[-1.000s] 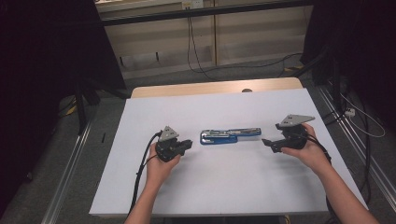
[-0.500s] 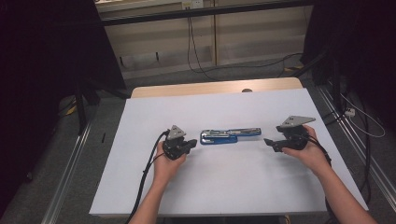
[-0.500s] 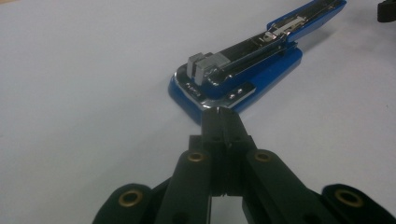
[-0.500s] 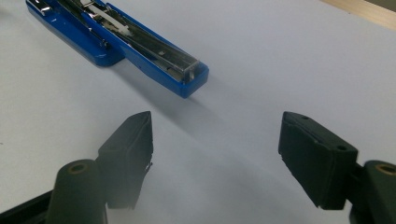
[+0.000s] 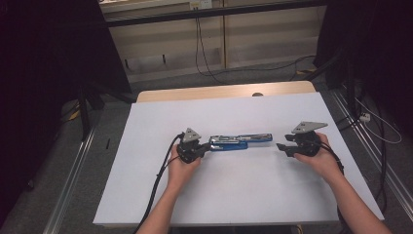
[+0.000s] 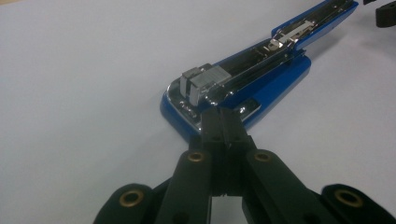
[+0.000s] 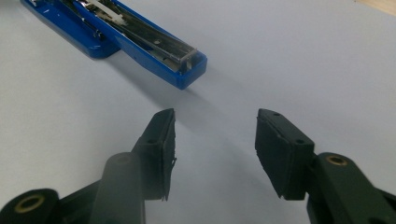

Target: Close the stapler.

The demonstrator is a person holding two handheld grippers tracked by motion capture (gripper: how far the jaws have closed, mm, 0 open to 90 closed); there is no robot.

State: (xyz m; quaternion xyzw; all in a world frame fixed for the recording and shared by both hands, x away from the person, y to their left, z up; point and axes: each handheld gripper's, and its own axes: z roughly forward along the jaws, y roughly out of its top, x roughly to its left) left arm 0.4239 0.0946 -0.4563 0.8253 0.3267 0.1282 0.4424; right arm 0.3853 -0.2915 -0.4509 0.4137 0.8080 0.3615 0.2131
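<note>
The white matte table sheet (image 5: 243, 195) is evenly lit from overhead, while the room beyond its far edge sinks into darkness. The open blue metal stapler (image 7: 140, 42) casts a soft shadow; near black jaws blur.

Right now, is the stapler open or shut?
Open: the stapler lies unfolded flat on the table, its staple channel exposed.

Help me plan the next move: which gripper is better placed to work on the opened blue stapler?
Left. The left gripper, jaws shut, sits right at the stapler base end. The right gripper, jaws just closing with nothing between them, is apart from the far end.
</note>
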